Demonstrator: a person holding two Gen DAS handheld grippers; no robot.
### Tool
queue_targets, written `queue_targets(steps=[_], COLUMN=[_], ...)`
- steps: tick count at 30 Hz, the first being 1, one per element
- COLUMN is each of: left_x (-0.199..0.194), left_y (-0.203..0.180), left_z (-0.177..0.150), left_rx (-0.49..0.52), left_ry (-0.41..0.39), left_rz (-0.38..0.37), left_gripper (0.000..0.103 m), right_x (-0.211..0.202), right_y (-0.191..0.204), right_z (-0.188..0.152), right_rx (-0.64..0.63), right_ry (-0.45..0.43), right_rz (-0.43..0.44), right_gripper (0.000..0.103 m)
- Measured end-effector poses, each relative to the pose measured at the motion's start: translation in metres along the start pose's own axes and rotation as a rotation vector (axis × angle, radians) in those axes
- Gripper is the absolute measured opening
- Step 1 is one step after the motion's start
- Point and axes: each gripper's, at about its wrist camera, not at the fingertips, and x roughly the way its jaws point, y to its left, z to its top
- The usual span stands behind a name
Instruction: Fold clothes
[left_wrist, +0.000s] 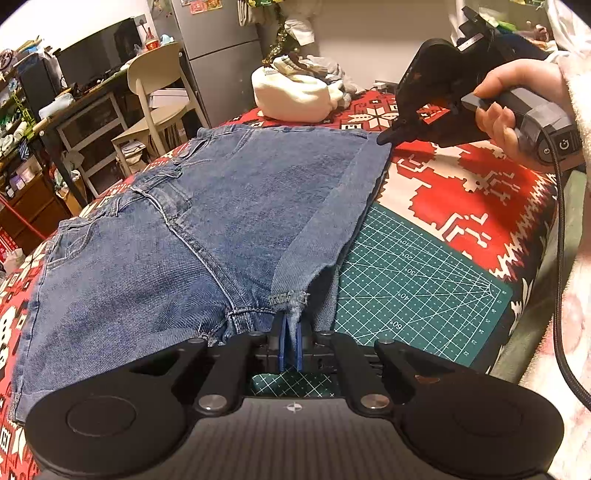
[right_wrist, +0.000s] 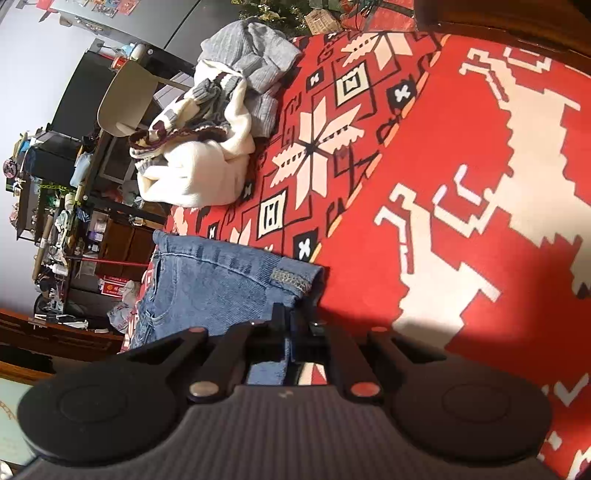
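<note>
Blue denim shorts lie spread on the red patterned blanket, partly over a green cutting mat. My left gripper is shut on the frayed hem at the shorts' near corner. My right gripper, held in a hand, is at the far right corner of the shorts. In the right wrist view its jaws are shut on the denim hem, pinching the corner just above the blanket.
A pile of cream and grey clothes sits at the back of the blanket; it also shows in the right wrist view. A beige chair, a cluttered desk and a grey fridge stand beyond the left edge.
</note>
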Motion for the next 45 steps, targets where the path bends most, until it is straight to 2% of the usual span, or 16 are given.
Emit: queue_targets(steps=[4,7,11,12,14,18,22,25,29,33,37,41,45], left_x=[-0.003,-0.006,-0.014,-0.016,-0.021,-0.033,-0.044,-0.053,-0.063,-0.074,-0.092,-0.115,-0.118], left_y=[-0.002,-0.004,-0.002,-0.001,0.004,0.022,0.055,0.082,0.132,0.181,0.226,0.262,0.276], left_z=[0.0,-0.001,-0.001,-0.001,-0.001,0.002,0.008,0.012,0.008,-0.004,-0.015,-0.025,-0.032], left_rx=[0.006,-0.013,-0.056,-0.072,-0.113,-0.221,-0.335,-0.424,-0.523,-0.586,-0.656,-0.65,-0.537], left_ry=[-0.003,-0.007,-0.027,-0.034,-0.047,-0.086,-0.124,-0.149,-0.144,-0.128,-0.121,-0.097,-0.003], left_rz=[0.004,0.009,-0.027,-0.041,-0.059,-0.091,-0.088,-0.077,-0.028,0.052,0.119,0.172,0.209], left_gripper=[0.009,0.017,0.03,0.03,0.03,0.032,0.039,0.045,0.049,0.05,0.05,0.051,0.052], right_x=[-0.009,-0.02,-0.034,-0.038,-0.043,-0.055,-0.058,-0.059,-0.055,-0.054,-0.057,-0.061,-0.058], right_y=[0.004,0.002,-0.003,-0.002,0.006,0.027,0.061,0.097,0.133,0.153,0.167,0.172,0.173], right_z=[-0.001,0.0,0.002,0.001,-0.002,-0.016,-0.042,-0.074,-0.12,-0.163,-0.201,-0.224,-0.24], right_rx=[-0.028,-0.033,-0.023,-0.028,-0.071,-0.171,-0.353,-0.597,-0.865,-1.036,-1.2,-1.263,-1.32], right_ry=[-0.011,-0.033,-0.059,-0.064,-0.073,-0.042,0.028,0.044,0.066,0.113,0.148,0.19,0.214], right_rz=[-0.005,-0.025,-0.033,-0.029,-0.011,0.078,0.117,0.102,0.097,0.12,0.154,0.18,0.175], right_gripper=[0.004,0.004,0.005,0.006,0.008,0.009,0.009,0.013,0.017,0.017,0.025,0.027,0.029])
